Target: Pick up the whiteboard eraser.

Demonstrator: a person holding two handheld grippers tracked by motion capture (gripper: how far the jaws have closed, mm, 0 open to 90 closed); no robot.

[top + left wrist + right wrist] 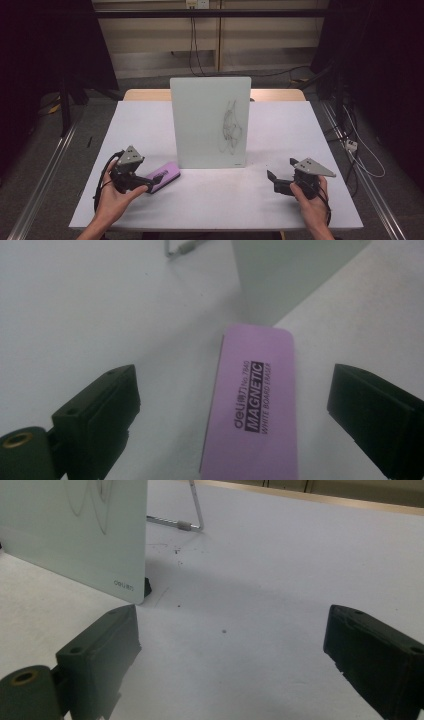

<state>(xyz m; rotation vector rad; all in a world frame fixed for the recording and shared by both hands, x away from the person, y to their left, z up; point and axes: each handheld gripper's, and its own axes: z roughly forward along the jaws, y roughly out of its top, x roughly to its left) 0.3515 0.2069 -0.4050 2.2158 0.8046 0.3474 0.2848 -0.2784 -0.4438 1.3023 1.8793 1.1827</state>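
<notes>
**Eraser lying lengthwise between the left gripper's spread jaws**

The purple whiteboard eraser (pixel 163 176) is lying flat on the white table (pixel 215 200), near the left front corner of the upright whiteboard (pixel 210 121), just off its lower left edge. The left gripper (pixel 156 178) is sitting right at the eraser's near-left end, its jaws standing wide apart and gripping nothing. In the left gripper view the eraser (pixel 252 410) is running straight away from the camera, its long axis lined up with the gripper's own reach, so the jaws are flanking its two long sides with table showing in the gap on each side; no pad is touching it.

The right gripper (pixel 280 175) is waiting well off to the right, near the table's front edge, its jaws also spread and empty, pointing towards the board's lower right corner (pixel 131 587). The left hand is plainly the nearer one.

Judging from this, squeezing across the eraser's narrow width looks like the next move, with the scribble on the board (pixel 232 129) as the likely target.
</notes>
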